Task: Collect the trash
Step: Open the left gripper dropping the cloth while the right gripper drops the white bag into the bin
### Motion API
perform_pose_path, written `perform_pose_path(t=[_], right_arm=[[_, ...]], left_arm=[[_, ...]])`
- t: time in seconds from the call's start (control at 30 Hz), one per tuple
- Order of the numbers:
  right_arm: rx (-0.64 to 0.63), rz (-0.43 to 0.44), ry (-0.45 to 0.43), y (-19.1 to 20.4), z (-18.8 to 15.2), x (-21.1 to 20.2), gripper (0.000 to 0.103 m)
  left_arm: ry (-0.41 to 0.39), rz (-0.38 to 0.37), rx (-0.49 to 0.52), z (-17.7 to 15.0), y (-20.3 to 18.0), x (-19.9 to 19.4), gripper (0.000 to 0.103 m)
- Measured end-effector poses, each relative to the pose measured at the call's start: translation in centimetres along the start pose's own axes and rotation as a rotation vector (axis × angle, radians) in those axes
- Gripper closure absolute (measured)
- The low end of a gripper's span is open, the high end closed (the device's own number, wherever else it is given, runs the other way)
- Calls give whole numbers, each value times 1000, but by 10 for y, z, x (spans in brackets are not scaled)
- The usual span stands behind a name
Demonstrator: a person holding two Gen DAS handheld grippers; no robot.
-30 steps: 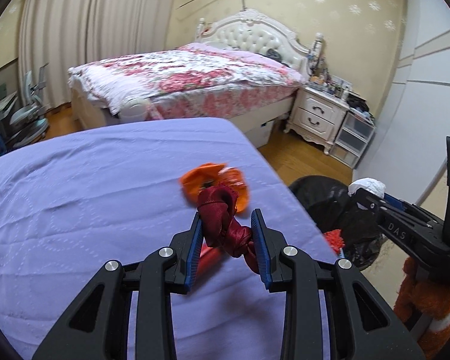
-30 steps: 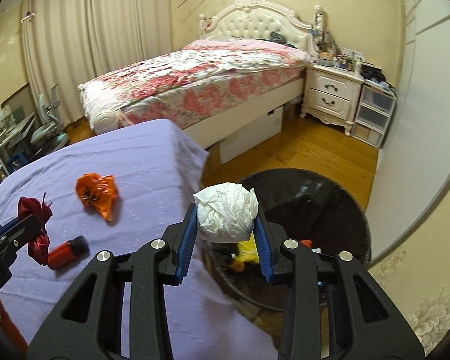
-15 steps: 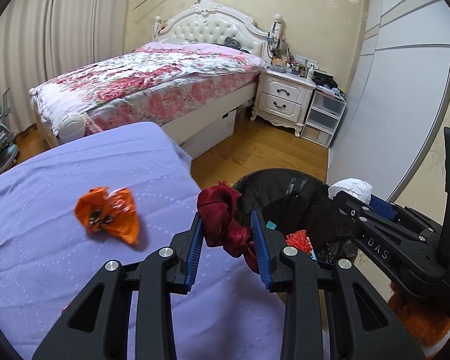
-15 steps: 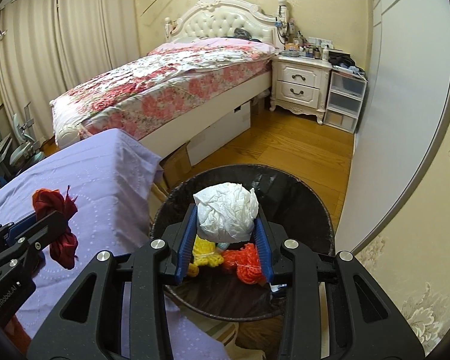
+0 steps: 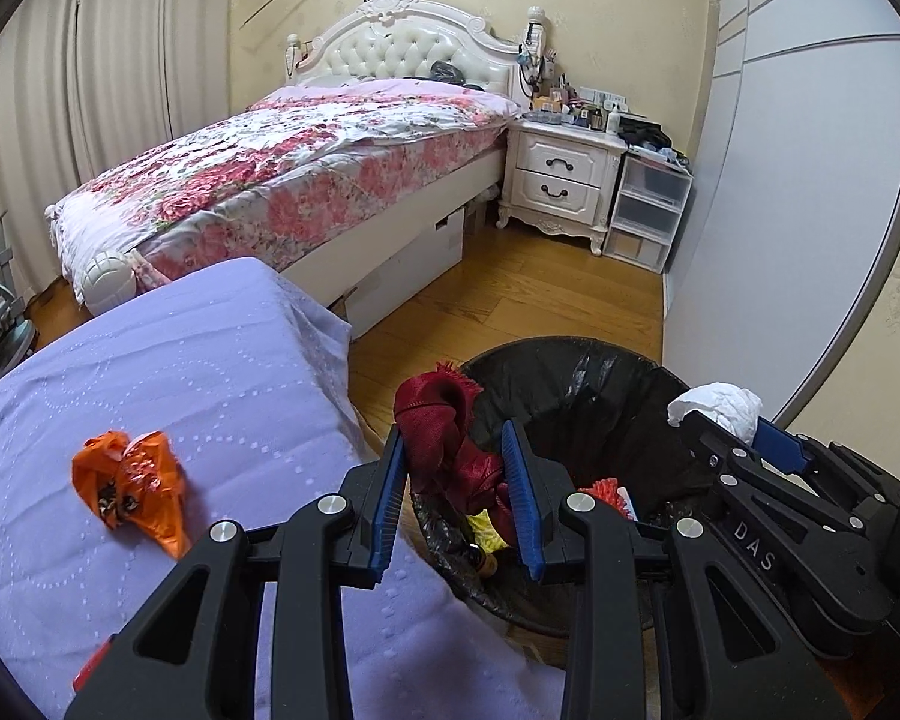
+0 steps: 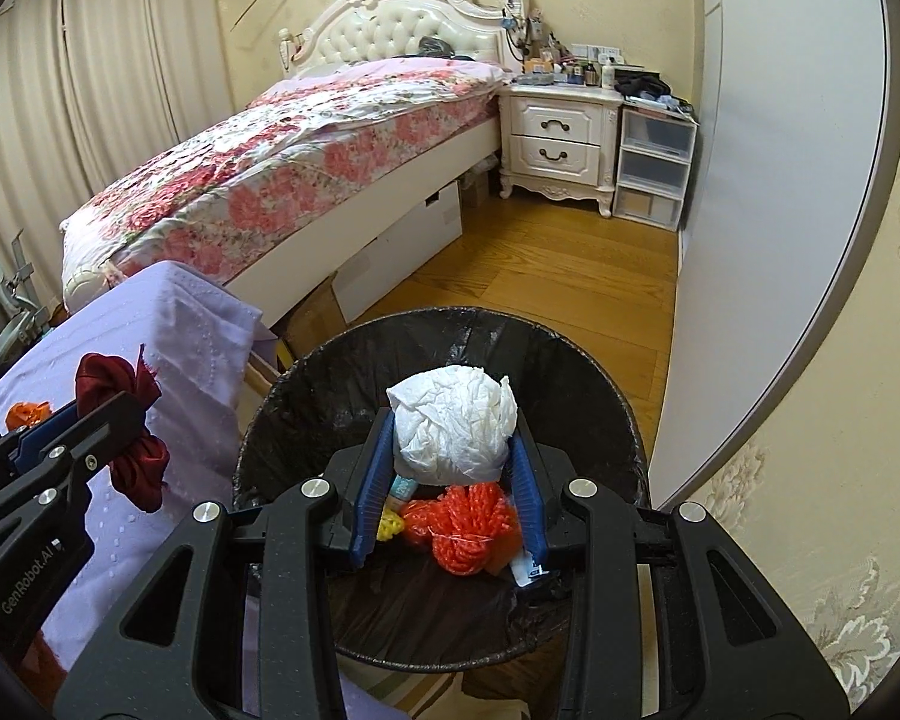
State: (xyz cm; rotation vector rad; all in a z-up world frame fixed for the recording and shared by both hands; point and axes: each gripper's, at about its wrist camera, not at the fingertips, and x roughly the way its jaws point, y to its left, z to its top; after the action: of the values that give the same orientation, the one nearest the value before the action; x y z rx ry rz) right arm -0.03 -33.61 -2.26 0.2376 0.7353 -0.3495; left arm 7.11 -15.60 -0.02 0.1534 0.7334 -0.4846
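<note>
Step in hand: carry-to-bin, both loads at or near the drop. Judging by what lies in the bin already, you're partway thru the task.

L to R, left wrist view: orange wrapper (image 5: 127,483) lies crumpled on the purple cloth (image 5: 168,372), untouched, well apart from the bin (one more pickup, I'd say). Something red pokes out at the cloth's near edge; can't tell what.

Your left gripper (image 5: 455,483) is clamped on the dark red fabric scrap (image 5: 444,438), jaws narrow, pads pressing both sides. It hangs abt at the near-left rim of the black-lined bin (image 5: 570,360), not clearly over the opening yet.

Your right gripper (image 6: 450,480) grips the white crumpled paper wad (image 6: 453,426), jaws narrow, wad bulging above the pads. It sits squarely over the bin mouth; orange yarn-like clump (image 6: 468,525) and yellow bits lie below.

Next move calls for: right can let go as is, wad should fall clean. Left needs a bit more travel toward bin centre before release, else the scrap may drape on the rim or drop on the cloth. Fabric's limp, might cling to a pad.
</note>
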Motion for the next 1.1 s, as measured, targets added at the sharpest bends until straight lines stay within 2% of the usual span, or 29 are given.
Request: perform_pose_path(t=[0.77,0.83,0.87,0.97,1.1], right_arm=[[31,-50,10,-13,4,19,65],[34,-57,5,-14,4,19,52],[37,-62,-1,-15,4,18,50],[42,-70,-8,-17,6,16,48],[46,-78,-15,-18,6,14,46]], left_arm=[[48,15,46,10,-21,37,70],[46,20,49,10,-22,37,67],[45,23,50,10,-22,37,64],[32,38,49,10,-22,35,46],[20,46,42,11,-21,31,37]])
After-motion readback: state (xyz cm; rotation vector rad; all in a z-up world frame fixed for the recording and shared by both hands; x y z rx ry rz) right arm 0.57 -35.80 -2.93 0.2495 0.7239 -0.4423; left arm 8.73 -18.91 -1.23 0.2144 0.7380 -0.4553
